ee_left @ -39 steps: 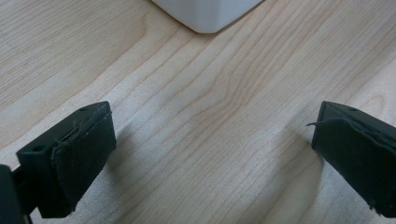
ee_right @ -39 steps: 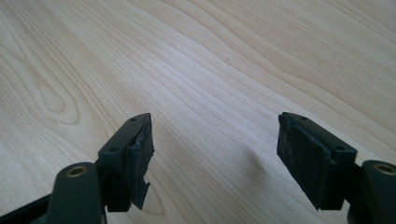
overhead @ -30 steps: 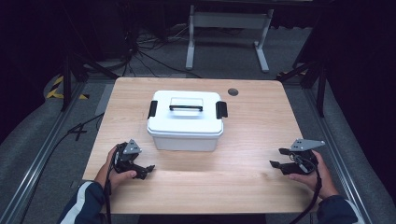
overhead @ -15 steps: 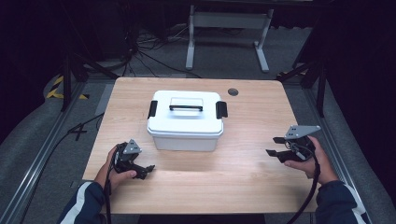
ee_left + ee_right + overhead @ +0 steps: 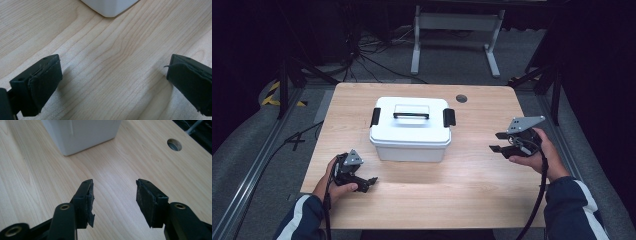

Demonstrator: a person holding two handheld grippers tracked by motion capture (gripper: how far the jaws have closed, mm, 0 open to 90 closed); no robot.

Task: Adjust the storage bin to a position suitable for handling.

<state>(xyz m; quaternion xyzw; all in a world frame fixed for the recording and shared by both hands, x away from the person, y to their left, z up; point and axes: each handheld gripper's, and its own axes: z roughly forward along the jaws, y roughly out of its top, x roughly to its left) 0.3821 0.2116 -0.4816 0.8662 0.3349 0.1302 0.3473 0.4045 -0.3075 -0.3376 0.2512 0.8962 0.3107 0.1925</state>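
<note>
The white lidded box (image 5: 411,129) stands closed on the wooden surface (image 5: 472,185), its lid seated, the black carry handle (image 5: 411,114) lying flat on top and a black latch (image 5: 449,117) at each end. Nothing on it looks undone yet, so the work seems to be at its very start: both latches and the lid are left to deal with.

The left gripper (image 5: 369,183) rests low by the near edge of the surface, its jaws spread wide and holding nothing. In the left gripper view only bare wood lies between its jaws, and a lower corner of the box (image 5: 110,7) sits ahead of them, well apart.

The right gripper (image 5: 496,142) is held up off the surface, off the right-hand end of the box, its jaws parted about halfway and empty. In the right gripper view the box wall (image 5: 80,133) lies ahead and to the left of its jaws, near but not touching, and the round cable hole (image 5: 174,144) lies ahead to their right.

Judging from this, the right gripper is the nearer to a latch, and the reach to it has not been finished
</note>
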